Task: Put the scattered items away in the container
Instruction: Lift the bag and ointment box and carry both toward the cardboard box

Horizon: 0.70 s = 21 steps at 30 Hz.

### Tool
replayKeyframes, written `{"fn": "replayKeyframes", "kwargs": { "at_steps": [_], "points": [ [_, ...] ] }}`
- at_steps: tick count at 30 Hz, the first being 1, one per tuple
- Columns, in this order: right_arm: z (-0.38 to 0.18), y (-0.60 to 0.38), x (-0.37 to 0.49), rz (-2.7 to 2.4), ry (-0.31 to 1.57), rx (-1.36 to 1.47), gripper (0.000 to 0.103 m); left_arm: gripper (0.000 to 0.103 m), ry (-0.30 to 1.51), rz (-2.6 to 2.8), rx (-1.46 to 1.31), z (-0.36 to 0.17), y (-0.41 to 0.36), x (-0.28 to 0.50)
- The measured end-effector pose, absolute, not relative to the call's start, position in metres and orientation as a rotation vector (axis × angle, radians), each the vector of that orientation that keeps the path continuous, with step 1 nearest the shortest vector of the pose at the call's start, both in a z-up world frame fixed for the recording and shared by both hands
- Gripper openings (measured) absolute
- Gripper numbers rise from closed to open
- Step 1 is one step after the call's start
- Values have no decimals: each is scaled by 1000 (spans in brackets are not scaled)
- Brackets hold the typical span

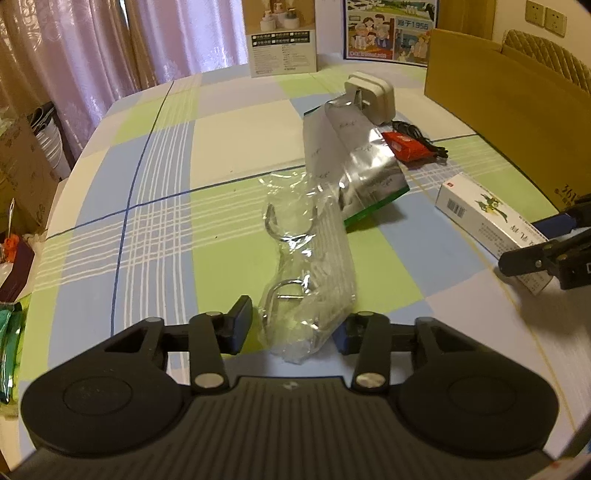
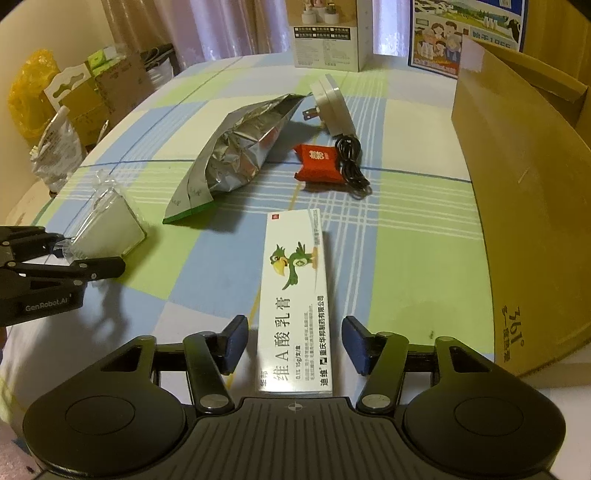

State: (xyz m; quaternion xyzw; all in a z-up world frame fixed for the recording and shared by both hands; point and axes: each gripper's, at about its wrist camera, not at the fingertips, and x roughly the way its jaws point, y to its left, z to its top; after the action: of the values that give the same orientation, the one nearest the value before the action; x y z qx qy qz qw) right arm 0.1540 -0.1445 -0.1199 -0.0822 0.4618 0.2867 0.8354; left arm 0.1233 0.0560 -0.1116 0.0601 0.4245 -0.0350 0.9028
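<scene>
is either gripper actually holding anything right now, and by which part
Left gripper pinches the clear plastic bag by its near end. Right gripper straddles the white ointment box, pads clear of its sides: nothing held.

Readable text only:
- white ointment box: "维A酸乳膏", "0.1% 15g/支/盒", "迪维", "重庆华邦制药有限公司", plus a green bird graphic. Barcode on its end, digits too small to read.
- cardboard box: "361°" printed sideways near the bottom corner; the characters beneath are unreadable.
- left claw: "GenRobot.AI" on the body.
- cartoon carton at the far edge of the tabletop: "1956".
- red packet: gold characters, too blurred to read.
</scene>
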Motion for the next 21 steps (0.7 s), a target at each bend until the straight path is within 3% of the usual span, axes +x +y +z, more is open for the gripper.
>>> {"fn": "replayKeyframes", "kwargs": {
  "at_steps": [13, 14, 16, 21],
  "points": [
    [-123, -133, 160, 623, 938, -211, 53, 27, 871, -78, 80, -99, 56, 114],
    [-124, -132, 160, 623, 935, -213, 52, 27, 870, -75, 77, -97, 57, 113],
    [-124, -131, 159, 620, 922, -227, 36, 27, 870, -74, 77, -95, 56, 112],
    [-120, -135, 157, 621, 899, -209, 35, 27, 872, -78, 84, -90, 51, 108]
  ]
}}
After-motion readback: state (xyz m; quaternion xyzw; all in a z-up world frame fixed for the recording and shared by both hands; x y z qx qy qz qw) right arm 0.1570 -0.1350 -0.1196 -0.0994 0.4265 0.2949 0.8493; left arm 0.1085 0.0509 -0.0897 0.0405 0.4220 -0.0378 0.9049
